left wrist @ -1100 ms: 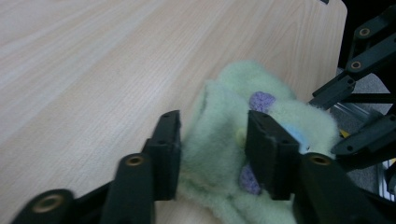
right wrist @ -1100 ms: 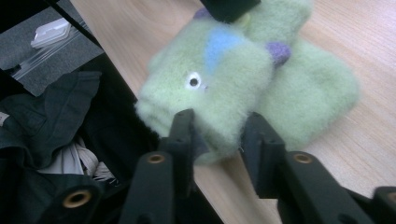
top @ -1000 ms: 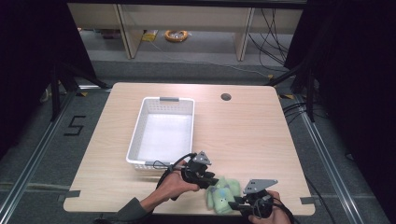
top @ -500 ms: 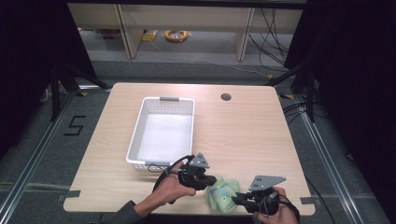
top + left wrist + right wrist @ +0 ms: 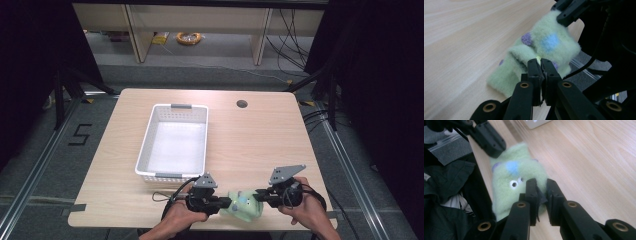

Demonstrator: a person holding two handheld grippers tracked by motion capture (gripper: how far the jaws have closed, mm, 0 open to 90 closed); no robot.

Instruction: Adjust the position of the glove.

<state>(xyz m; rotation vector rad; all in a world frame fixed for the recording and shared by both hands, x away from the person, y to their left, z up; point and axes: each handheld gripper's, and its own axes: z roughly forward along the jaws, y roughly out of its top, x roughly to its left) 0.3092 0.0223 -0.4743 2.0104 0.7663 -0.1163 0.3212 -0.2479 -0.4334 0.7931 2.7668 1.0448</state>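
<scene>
- High view: A soft green cloth [image 5: 243, 205] with coloured dots sits near the front edge of the wooden worktop [image 5: 260, 140].
- The left gripper [image 5: 226, 204] comes at the cloth from the left side, with a hand [image 5: 179, 220] around it.
- The right gripper [image 5: 258, 196] comes at the cloth from the right side, with the other hand [image 5: 306, 210] around it.
- The cloth is between the two grippers, and both touch it.
- A white basket [image 5: 145, 150] stands on the worktop behind the left gripper, apart from the cloth. It has little holes in its walls.
- A small round hole [image 5: 242, 104] is in the worktop near the far edge.
- Left gripper view: The two black jaws of the left gripper [image 5: 540, 62] are clenched on a thin edge of the green cloth [image 5: 554, 50]. A bit of pale green peeks out between the tips.
- The cloth is fuzzy, with a blue dot and a purple dot. One part rests on the worktop [image 5: 461, 37].
- The right gripper [image 5: 571, 12] pinches the far top corner of the cloth.
- Right gripper view: The jaws of the right gripper [image 5: 541, 185] are pinched tight on a fold of the green cloth [image 5: 509, 182].
- The cloth has a blue dot and small white rings on it.
- The left gripper [image 5: 490, 141] holds the far end of the cloth.
- The cloth lies along the edge of the worktop [image 5: 586, 157].
</scene>
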